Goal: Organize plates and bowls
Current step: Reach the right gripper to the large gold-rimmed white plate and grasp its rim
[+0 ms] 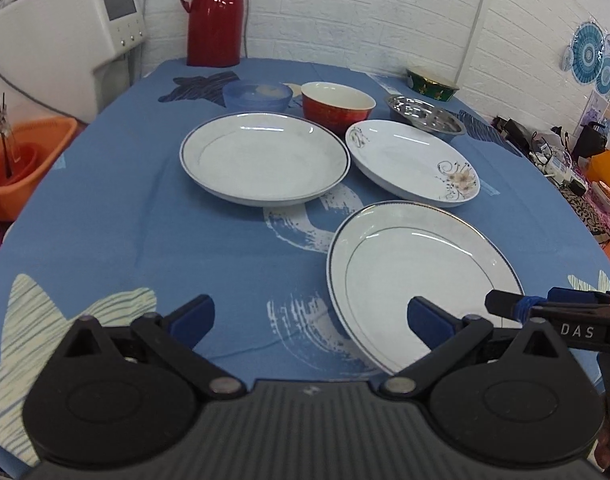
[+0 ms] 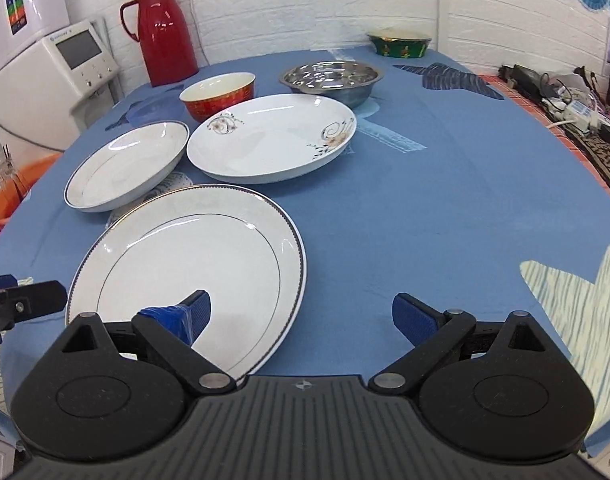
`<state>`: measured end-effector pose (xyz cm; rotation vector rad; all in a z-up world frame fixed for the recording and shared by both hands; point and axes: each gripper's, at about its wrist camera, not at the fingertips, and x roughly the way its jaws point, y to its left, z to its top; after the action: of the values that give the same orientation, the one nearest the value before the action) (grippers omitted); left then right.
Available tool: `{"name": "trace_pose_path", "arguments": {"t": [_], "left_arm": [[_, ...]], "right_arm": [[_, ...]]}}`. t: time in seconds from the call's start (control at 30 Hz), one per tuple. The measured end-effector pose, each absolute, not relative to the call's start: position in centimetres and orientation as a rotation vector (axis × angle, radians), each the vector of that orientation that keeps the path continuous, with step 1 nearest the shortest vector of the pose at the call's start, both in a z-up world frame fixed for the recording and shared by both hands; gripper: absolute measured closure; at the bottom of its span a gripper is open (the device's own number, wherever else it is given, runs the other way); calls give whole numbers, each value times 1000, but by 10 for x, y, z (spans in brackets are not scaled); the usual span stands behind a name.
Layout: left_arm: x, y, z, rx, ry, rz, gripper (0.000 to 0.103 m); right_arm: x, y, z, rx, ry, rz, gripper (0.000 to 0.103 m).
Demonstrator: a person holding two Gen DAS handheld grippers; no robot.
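Both grippers hover low over the near edge of the worktop, which wears a blue cloth with pale star shapes. The left gripper has its fingers spread wide and holds nothing; its right finger hangs over the near rim of the near plate. The right gripper is likewise spread and empty, its left finger over the same plate's near edge, its right finger above bare cloth. Each gripper's tip shows at the edge of the other's view, so the two sit just beside each other. The near plate is white with a dark beaded rim and lies flat, right of centre from the left wrist. Beyond it to the left sits a deeper rimmed plate, and to the right a floral plate with flower prints; these two lie close side by side, whether touching I cannot tell. Behind them stand a red bowl with a cream inside, a blue bowl to its left, and a steel bowl to its right. Farther still, near the white brick wall, sit a green bowl on the right and a red flask on the left. An orange basin sits off the worktop's left side.
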<state>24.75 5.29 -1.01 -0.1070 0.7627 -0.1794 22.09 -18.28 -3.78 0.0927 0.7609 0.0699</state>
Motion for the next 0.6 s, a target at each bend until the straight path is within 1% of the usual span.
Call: {"name": "trace_pose_path", "arguments": {"t": [0.2,0.27,0.4,0.47,0.6], "left_arm": [[275,39,-23,-89,790,-203,1],[280,36,-28,-84,800,-200,1],[288,30,-39,-88,841,-216,1],[286,27,-41,-69,826,-213,1],[290,30,-40,-78,832,-213,1]], "right_arm": [[245,-177,-48,63,818,131,16],[246,-173,-50,15,791,135,16],[239,-178,-54,7,735,169,15],[238,-180,-55,-1,709,181,15],[247,-175,-50,-2,752,168,16]]}}
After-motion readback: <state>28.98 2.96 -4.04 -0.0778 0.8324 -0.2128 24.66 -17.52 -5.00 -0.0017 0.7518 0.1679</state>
